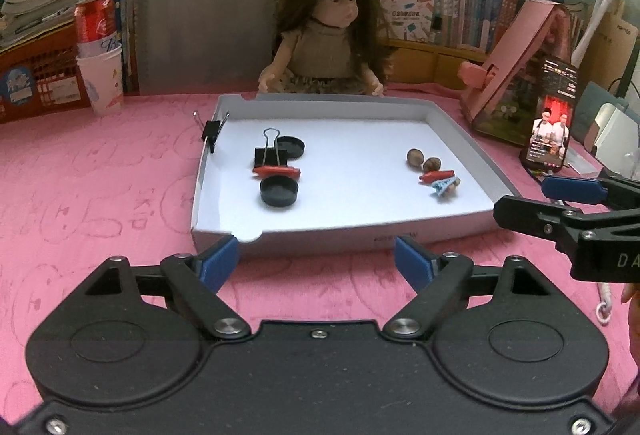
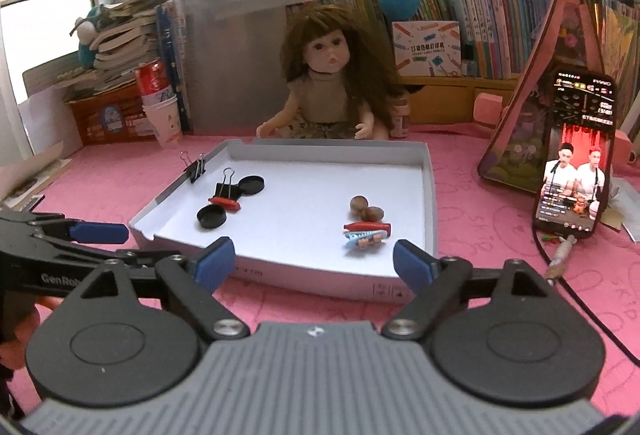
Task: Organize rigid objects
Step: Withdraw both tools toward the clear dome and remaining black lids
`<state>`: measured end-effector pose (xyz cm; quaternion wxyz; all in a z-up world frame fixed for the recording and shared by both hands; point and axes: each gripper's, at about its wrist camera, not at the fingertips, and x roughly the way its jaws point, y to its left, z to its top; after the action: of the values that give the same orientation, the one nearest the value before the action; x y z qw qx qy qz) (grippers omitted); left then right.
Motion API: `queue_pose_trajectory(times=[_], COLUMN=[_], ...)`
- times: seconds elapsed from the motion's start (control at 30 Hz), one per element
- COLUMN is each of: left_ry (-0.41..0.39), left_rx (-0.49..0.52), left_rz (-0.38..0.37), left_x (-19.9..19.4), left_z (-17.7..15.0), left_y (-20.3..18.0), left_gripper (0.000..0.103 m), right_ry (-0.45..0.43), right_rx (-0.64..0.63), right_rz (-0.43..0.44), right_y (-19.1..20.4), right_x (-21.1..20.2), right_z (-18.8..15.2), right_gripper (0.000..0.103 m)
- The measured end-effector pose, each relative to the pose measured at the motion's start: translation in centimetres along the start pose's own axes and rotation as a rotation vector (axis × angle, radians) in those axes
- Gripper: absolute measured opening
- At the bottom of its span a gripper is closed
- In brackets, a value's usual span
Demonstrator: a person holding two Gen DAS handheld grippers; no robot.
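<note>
white tray (image 1: 472, 139) with clips and caps lies just beyond both empty, wide-open grippers, left (image 1: 318, 263) and right (image 2: 314, 261).

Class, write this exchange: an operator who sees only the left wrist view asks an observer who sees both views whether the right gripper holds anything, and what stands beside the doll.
Operator: My view shows only the side of the right gripper. Is it holding anything?
Observer: No. The right gripper is open, with nothing between its pads.
Operator: Is anything hidden beside the doll?
Observer: Yes. A small jar stands on the table close to the doll's hand, on the right of the picture.
</note>
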<state>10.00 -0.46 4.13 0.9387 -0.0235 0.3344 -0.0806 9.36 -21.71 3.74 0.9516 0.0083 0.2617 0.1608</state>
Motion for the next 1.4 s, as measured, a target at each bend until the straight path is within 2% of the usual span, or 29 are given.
queue_pose_trajectory(times=[0.37,0.67,0.93,1.1,1.27,1.4], left_ry=[-0.020,-0.032,-0.043,-0.039,-0.030,-0.019], left_rx=[-0.002,0.014,0.009,-0.013,-0.021,-0.024], left_rz=[0.010,0.042,0.114,0.123,0.115,0.110], left_x=[-3.1,-5.4,-5.7,-5.1,-4.3,-3.8], left_z=[-3.1,-6.4,-7.9,-7.8,-7.8,-8.0], left_y=[0.8,1.3,2.3,3.0,3.1,2.9], left_gripper=[0.084,0.085,0.085,0.083,0.076,0.073], right_ry=[-0.017,-0.024,-0.019,-0.002,0.011,0.027], right_rx=[-0.053,-0.115,-0.169,-0.195,-0.226,-0.215], right_rz=[-0.005,0.031,0.067,0.068,0.068,0.073], right_y=[0.4,1.7,3.2,3.8,4.3,4.2], right_x=[-2.6,-4.4,-4.8,-4.6,-4.6,-4.5], right_z=[-3.2,-6.4,-8.5,-9.2,-9.6,-9.7], right_gripper=[0.094,0.096,0.097,0.097,0.093,0.084])
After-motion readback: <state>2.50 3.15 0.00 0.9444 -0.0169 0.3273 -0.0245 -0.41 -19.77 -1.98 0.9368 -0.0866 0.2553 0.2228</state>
